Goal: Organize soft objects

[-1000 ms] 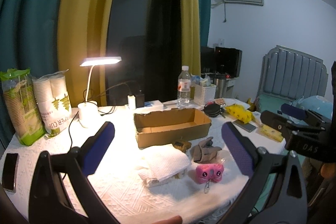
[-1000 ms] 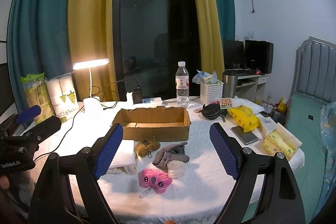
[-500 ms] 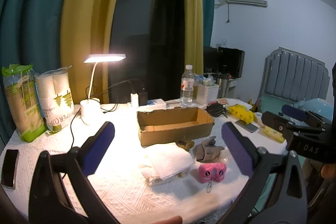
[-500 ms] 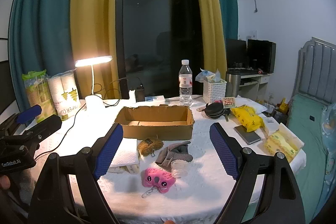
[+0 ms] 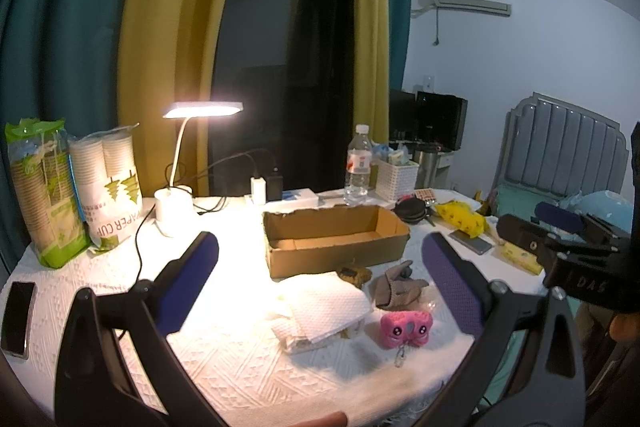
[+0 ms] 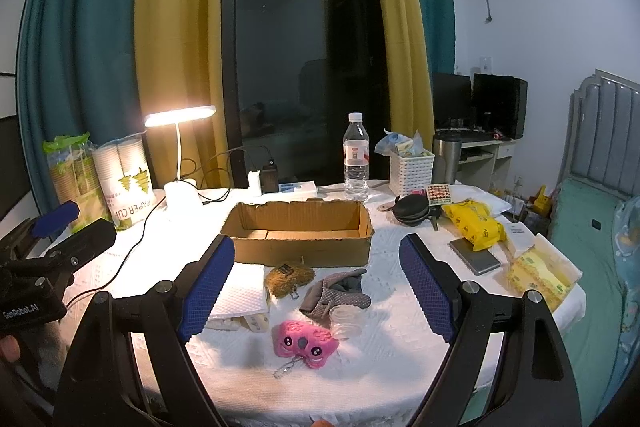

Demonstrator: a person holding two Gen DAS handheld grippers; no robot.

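Observation:
An open cardboard box [image 6: 298, 233] [image 5: 336, 241] sits mid-table. In front of it lie a brown fuzzy plush [image 6: 289, 277] [image 5: 354, 274], a grey glove [image 6: 336, 293] [image 5: 396, 287], a pink plush keychain [image 6: 306, 341] [image 5: 406, 325] and a folded white cloth [image 5: 324, 307] [image 6: 236, 297]. A small clear cup [image 6: 346, 319] lies by the glove. My left gripper [image 5: 320, 287] is open and empty, held back above the table's near edge. My right gripper [image 6: 316, 287] is open and empty, also held back over the near edge.
A lit desk lamp [image 6: 180, 155], paper cup packs [image 5: 106, 183], a water bottle [image 6: 356, 159], a white basket [image 6: 412, 173], a yellow bag [image 6: 474, 223], tissue packs [image 6: 540, 271] and phones [image 5: 16, 313] [image 6: 474, 257] stand around the white-clothed table [image 6: 400, 343]. A bed [image 6: 592, 247] is at right.
Both grippers have drawn back and risen slightly, so the table's objects look smaller and lower. Nothing on the table has moved. Both stay open.

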